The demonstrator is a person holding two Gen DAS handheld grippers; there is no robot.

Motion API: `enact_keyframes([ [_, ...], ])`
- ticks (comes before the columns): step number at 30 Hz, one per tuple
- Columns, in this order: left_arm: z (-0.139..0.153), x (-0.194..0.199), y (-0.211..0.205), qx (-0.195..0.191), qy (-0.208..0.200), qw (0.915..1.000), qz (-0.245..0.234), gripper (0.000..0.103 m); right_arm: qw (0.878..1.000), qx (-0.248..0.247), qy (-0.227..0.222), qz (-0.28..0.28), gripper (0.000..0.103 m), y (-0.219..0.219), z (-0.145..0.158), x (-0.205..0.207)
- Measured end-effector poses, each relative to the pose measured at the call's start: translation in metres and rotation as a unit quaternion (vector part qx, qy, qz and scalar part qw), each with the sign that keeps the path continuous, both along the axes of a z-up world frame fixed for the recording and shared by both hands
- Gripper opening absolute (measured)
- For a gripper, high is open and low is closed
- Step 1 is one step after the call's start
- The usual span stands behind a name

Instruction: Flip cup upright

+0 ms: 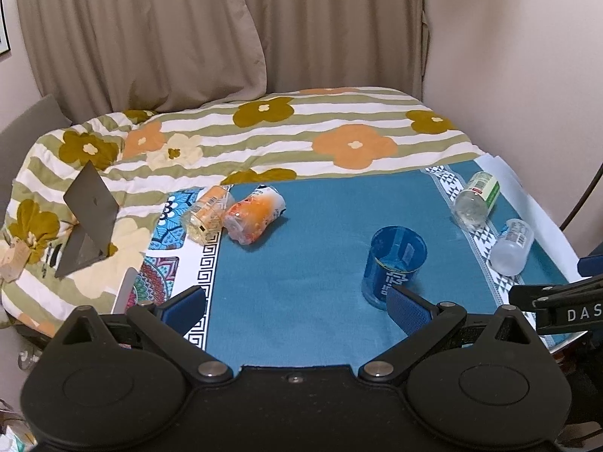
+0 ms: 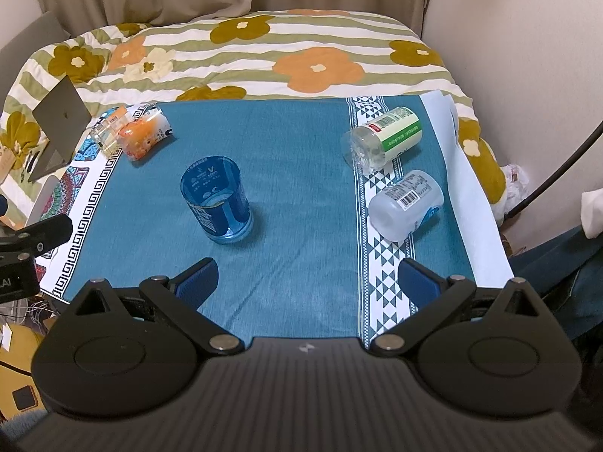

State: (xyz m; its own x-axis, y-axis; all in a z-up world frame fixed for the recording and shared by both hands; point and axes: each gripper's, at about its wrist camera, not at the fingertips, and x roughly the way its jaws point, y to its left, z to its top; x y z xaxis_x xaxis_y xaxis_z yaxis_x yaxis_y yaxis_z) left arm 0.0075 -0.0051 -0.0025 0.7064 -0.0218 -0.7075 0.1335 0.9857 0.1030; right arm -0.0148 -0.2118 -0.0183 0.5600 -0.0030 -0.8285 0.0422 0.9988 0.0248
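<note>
Blue cup (image 2: 218,199) stands mouth-up on the teal cloth (image 2: 294,173), left of centre in the right wrist view; I judge the flip itself done, or all but. Left gripper (image 1: 296,301): jaws spread wide, holding nothing, its right finger (image 1: 409,310) just in front of the cup's base, touching or a hair apart, I cannot tell which. Right gripper (image 2: 307,280): jaws wide open too, empty, set back from the cup with bare cloth between. Main risk as I read it: that left finger clips the cup's foot on withdrawal and tips it back over; the cloth looks soft and slightly creased, so the cup may sit less steadily than on a hard table. A sideways drag would be the cause, so I would want a straight back-out. Lying cups crowd both flanks: an orange-printed cup (image 2: 145,137) and a clear yellow-labelled one (image 2: 109,130) at far left, a green-labelled cup (image 2: 382,137) and a frosted cup (image 2: 407,203) on the patterned border at right. Open room is the middle of the cloth, near side and beyond the cup. The near edge runs under the grippers; a flowered quilt (image 2: 301,37) bounds the far side, a grey stand (image 2: 56,120) the left.
</note>
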Motion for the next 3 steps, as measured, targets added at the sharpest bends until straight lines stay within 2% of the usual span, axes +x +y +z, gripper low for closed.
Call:
enact_keyframes([
  [3,-0.0004,0.0006,0.0005,0.003,-0.006,1.0,0.001,0.103,1.0,0.0,0.001,0.002,0.103,0.0004,0.0005,0.0015],
])
